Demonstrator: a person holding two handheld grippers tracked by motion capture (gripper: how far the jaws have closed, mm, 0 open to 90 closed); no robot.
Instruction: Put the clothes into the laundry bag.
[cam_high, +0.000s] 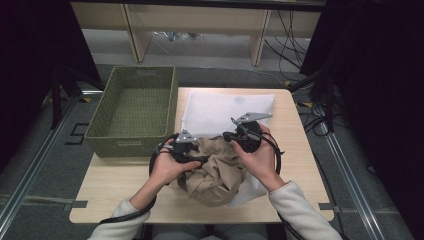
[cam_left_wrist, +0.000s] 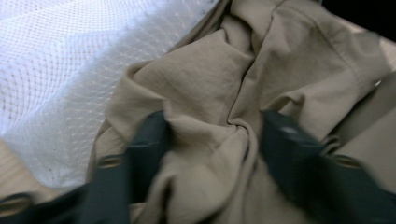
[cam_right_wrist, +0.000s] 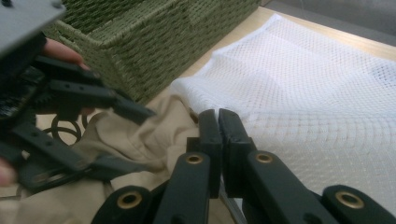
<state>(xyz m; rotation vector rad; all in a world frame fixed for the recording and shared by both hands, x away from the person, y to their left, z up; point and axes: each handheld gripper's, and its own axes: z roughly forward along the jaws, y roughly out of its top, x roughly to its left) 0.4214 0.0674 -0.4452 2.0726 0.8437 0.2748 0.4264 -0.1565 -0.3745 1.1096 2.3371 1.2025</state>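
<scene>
The tan garment (cam_high: 216, 172) is lying crumpled in a rounded heap at the near middle of the bench (cam_high: 110, 192), so it is showing no clear long axis and no end that points anywhere. Its far edge is resting on the white mesh bag (cam_high: 225, 112), which is spread flat across the far half of the bench.

The left gripper (cam_left_wrist: 212, 140) is pushing into the heap from the left. Its fingers (cam_left_wrist: 149, 140) are standing apart with a twisted fold of the tan cloth between them; whether they are pressing that fold I cannot tell, as the picture is blurred.

The right gripper (cam_right_wrist: 218, 140) is hovering at the heap's far right edge, where cloth meets mesh. Its fingers (cam_right_wrist: 208, 135) are pressed together, and whether any fabric is caught between them cannot be made out.

The green woven basket (cam_high: 132, 112) is sitting just beside the bag, at the bench's far left corner.
</scene>
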